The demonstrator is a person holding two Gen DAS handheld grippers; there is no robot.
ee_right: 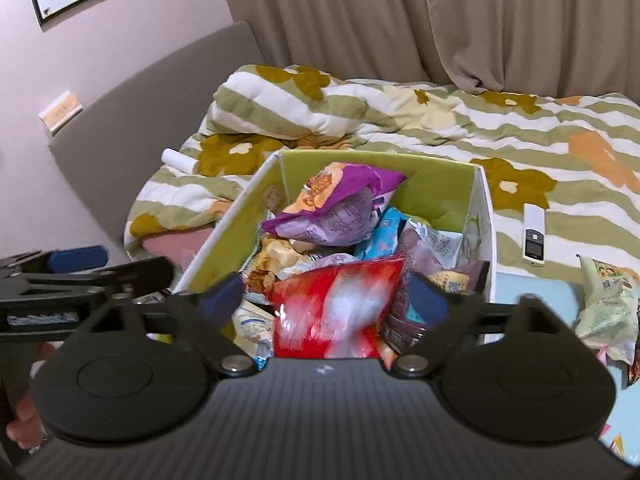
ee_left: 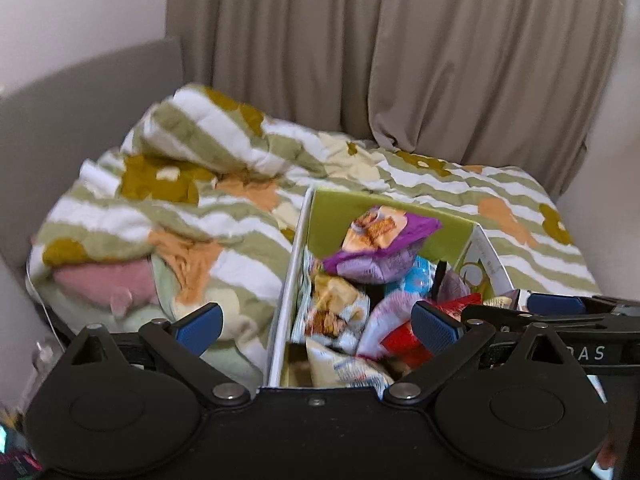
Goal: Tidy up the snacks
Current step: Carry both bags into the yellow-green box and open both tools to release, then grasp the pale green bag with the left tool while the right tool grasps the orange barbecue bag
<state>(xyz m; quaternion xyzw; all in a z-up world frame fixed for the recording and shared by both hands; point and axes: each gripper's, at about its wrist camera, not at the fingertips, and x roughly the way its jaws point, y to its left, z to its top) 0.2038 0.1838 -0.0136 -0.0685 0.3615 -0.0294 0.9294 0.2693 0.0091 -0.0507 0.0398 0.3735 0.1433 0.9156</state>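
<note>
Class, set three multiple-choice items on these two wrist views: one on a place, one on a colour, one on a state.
1. Where does the white remote lie?
A in the box
B on the bedspread, right of the box
C on the headboard

2. The topmost snack bag in the box is mostly
A purple
B black
C green

3. The right gripper has its jaws
A shut
B open around a blurred red packet
C out of view

Key: B, it rests on the striped cover; A, purple wrapper; B, pads stand apart.

both grippers' jaws spread wide
</note>
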